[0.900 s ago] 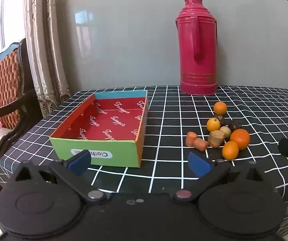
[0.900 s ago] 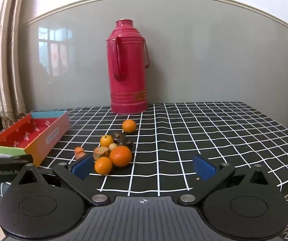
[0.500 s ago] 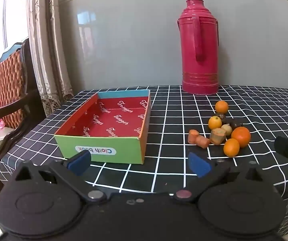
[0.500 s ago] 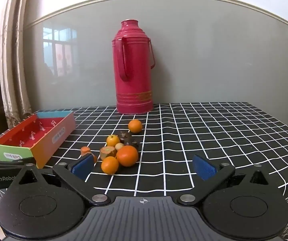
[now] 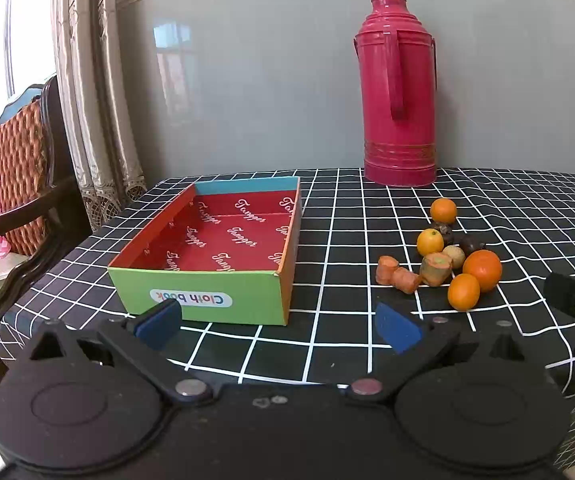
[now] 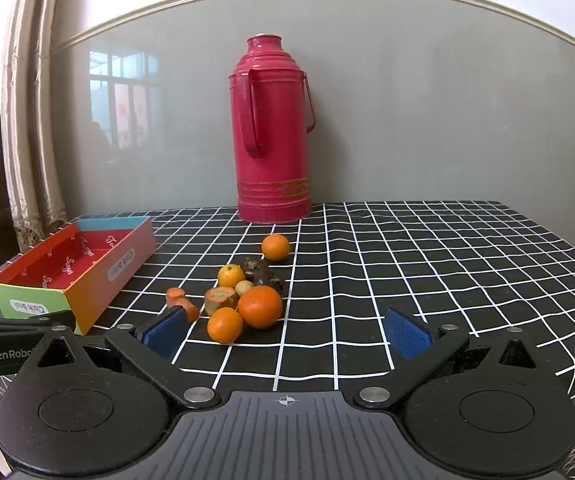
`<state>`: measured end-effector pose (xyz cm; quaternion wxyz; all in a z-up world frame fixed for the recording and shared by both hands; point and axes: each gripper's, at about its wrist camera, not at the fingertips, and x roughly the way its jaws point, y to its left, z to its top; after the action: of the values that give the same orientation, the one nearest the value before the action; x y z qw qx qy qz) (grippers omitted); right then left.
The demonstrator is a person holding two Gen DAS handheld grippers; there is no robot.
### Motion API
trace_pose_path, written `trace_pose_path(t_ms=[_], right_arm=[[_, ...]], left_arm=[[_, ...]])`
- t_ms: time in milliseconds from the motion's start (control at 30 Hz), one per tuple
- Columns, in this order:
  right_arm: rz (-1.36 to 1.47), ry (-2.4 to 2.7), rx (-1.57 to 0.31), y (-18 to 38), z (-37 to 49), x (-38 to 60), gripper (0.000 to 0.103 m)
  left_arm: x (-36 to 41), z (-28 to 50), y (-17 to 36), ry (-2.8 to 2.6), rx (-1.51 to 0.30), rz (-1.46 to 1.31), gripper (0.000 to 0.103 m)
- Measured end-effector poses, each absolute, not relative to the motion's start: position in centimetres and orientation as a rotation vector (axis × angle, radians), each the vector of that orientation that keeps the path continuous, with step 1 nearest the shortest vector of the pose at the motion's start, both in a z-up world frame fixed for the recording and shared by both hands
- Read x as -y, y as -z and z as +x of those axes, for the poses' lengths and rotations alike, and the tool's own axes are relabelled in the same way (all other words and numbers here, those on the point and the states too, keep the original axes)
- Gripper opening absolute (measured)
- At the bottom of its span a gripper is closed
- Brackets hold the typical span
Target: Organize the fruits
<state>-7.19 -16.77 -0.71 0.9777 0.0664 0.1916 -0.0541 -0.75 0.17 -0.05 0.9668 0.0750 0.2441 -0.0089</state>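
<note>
A cluster of fruit lies on the checked tablecloth: a large orange (image 6: 260,306), a smaller orange (image 6: 225,325) in front of it, a yellow-orange one (image 6: 231,275), one orange apart at the back (image 6: 275,247), dark fruits (image 6: 261,273) and carrot pieces (image 6: 176,297). The same cluster (image 5: 482,270) shows right of centre in the left wrist view. An empty box (image 5: 211,254) with a red inside and green front stands on the left. My left gripper (image 5: 279,326) is open just before the box. My right gripper (image 6: 287,332) is open, short of the fruit, with nothing between its fingers.
A tall red thermos (image 6: 272,132) stands at the back of the table against the grey wall. A wooden chair (image 5: 11,168) and curtains are off the table's left edge. The left gripper's body (image 6: 7,344) shows at the left of the right wrist view.
Both grippers have shifted a little: the box now sits more centred before the left one, and the fruit has slid right toward the middle of the right wrist view. Both stay open.
</note>
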Motion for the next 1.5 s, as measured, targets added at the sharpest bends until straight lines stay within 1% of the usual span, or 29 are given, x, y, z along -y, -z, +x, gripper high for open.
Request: trace_pose_path(t_ms=[1500], right_arm=[[0.133,0.111,-0.392,0.95,-7.03,16.55,0.103]], left_arm=[[-0.27,-0.91,0.06,0.02,-0.489,0.159,0.097]])
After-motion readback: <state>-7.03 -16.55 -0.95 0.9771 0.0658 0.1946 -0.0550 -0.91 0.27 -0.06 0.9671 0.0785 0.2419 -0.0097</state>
